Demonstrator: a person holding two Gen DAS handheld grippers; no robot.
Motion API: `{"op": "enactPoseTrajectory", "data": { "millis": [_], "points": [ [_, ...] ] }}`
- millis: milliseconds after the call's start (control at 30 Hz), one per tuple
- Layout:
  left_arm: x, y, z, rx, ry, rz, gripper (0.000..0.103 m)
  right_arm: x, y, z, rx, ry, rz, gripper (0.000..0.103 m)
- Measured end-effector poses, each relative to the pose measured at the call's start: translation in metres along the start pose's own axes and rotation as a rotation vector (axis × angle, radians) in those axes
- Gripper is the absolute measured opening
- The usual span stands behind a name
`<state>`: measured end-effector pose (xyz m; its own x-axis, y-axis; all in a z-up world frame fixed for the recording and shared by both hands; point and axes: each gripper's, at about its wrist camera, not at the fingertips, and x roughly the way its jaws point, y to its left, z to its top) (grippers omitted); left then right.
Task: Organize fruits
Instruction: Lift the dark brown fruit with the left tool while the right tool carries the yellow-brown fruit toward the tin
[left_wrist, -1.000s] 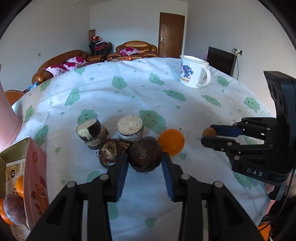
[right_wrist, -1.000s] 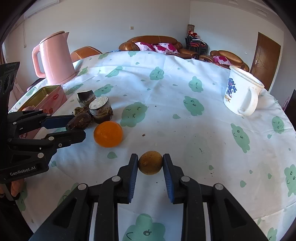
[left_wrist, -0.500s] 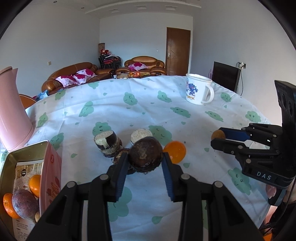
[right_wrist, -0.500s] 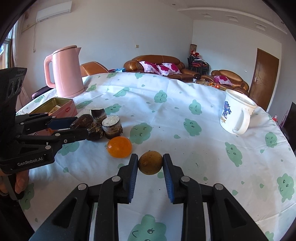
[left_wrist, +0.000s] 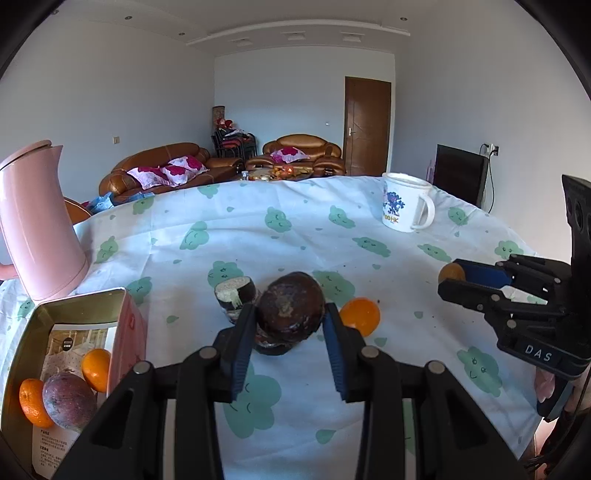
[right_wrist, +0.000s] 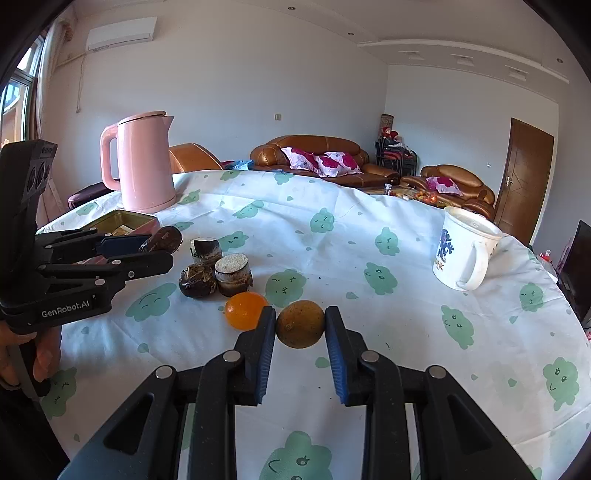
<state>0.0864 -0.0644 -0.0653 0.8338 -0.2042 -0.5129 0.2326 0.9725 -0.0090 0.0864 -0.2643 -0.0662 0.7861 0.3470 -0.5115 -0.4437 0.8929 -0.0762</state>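
Both fruits lifted, jaws clamped; left's (left_wrist: 290, 312) perhaps passionfruit.

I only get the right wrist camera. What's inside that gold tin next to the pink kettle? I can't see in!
Observer: The left wrist view looks down into the open gold metal tin. It holds two small oranges and one round purple-brown fruit.
Operator: Is there room for more?
Observer: Probably. The fruits crowd the near end, and the far end shows only a printed paper sheet on the bottom.
Operator: What's that dark lump in the other gripper?
Observer: A round dark brown fruit with rough, blotchy skin. The left gripper is shut on it, one blue pad on each side.
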Motion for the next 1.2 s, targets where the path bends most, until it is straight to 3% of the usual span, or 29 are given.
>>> {"op": "enactPoseTrajectory", "data": {
  "millis": [1200],
  "points": [
    [-0.028, -0.003, -0.004, 0.032, -0.128, 0.084, 0.038, -0.034, 0.004, -0.004, -0.025, -0.187, -0.04, 0.029]
  ]
}}
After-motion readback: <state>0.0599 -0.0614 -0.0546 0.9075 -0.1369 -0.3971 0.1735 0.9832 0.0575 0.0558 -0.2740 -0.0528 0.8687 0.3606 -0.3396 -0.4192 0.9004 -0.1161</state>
